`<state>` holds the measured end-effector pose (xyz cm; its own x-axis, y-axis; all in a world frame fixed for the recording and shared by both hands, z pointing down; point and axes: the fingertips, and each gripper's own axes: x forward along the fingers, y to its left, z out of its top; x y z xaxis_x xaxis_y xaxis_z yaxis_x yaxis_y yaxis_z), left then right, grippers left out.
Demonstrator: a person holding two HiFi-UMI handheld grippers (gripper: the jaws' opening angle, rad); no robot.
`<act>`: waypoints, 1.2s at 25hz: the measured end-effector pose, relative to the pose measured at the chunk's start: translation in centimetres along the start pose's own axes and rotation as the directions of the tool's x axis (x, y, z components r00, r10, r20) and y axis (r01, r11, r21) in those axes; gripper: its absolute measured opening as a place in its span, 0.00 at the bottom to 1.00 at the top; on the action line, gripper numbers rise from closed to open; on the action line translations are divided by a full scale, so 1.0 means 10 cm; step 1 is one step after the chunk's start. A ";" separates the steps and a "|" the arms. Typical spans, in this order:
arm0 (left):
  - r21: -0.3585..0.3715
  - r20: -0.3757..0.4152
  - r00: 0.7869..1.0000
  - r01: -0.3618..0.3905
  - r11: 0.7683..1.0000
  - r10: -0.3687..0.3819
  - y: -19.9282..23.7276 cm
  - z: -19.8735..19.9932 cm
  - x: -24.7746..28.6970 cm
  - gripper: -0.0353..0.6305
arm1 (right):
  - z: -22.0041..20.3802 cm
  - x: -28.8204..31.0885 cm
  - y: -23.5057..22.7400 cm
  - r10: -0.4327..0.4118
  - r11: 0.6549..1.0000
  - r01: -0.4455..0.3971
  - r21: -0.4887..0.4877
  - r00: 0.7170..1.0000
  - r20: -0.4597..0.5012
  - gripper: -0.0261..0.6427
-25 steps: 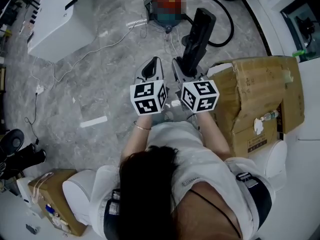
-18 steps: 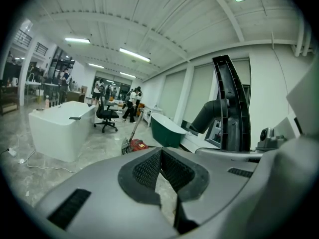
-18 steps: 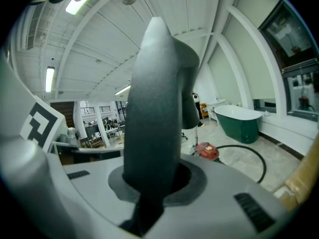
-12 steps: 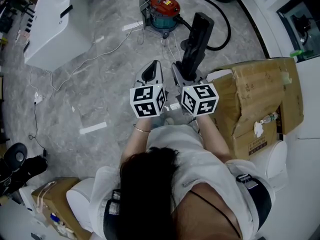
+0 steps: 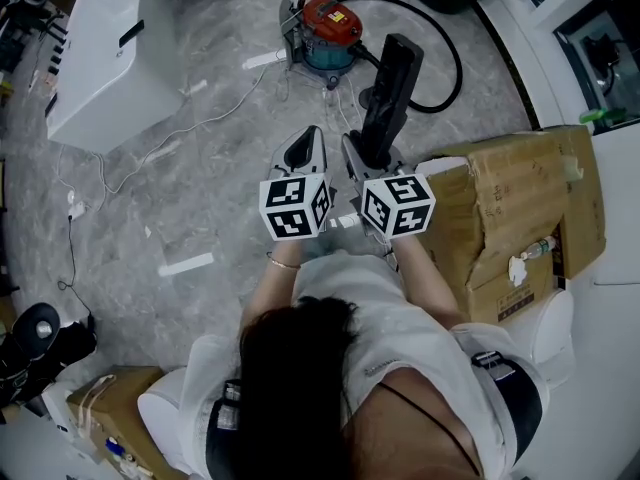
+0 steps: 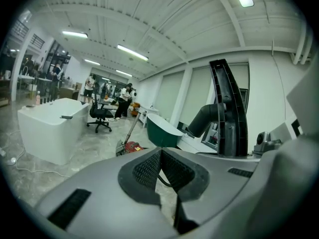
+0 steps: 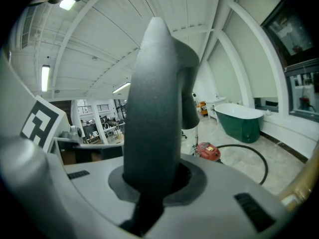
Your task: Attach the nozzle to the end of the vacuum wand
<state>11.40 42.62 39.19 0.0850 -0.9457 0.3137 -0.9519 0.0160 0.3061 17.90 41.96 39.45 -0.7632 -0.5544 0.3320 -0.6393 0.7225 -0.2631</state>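
Note:
My right gripper [image 5: 366,154] is shut on a long black vacuum nozzle [image 5: 389,86], which sticks out ahead of it; in the right gripper view the nozzle [image 7: 155,103] stands up between the jaws of that gripper [image 7: 149,183]. Beside it, my left gripper [image 5: 305,144] is shut with nothing in it, its ribbed pads [image 6: 149,168] pressed together. Ahead on the floor sits the red vacuum canister [image 5: 331,22] with a black hose [image 5: 447,38]. Its metal wand [image 6: 130,129] leans up from the canister [image 6: 132,146].
A large cardboard box [image 5: 512,208] stands close on the right. A white block-shaped unit [image 5: 100,58] is at the far left, with white cables [image 5: 200,123] across the marble floor. A green bathtub [image 7: 244,119] lies beyond the vacuum. A smaller carton [image 5: 100,408] sits behind me, left.
Both grippers have moved forward together toward the vacuum, which now shows fully and closer in the head view. The right gripper's hold on the nozzle is unchanged; the left stays shut.

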 end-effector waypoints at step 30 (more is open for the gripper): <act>0.031 -0.072 0.997 0.018 0.999 -0.016 0.90 0.44 0.80 0.06 | 0.33 1.17 -0.03 -0.064 0.998 0.064 0.016 0.998 -0.013 0.13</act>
<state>2.20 33.78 40.52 0.1212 -0.9201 0.3725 -0.9588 -0.0113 0.2840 8.82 33.87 40.44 -0.7197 -0.5940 0.3595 -0.6882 0.6789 -0.2559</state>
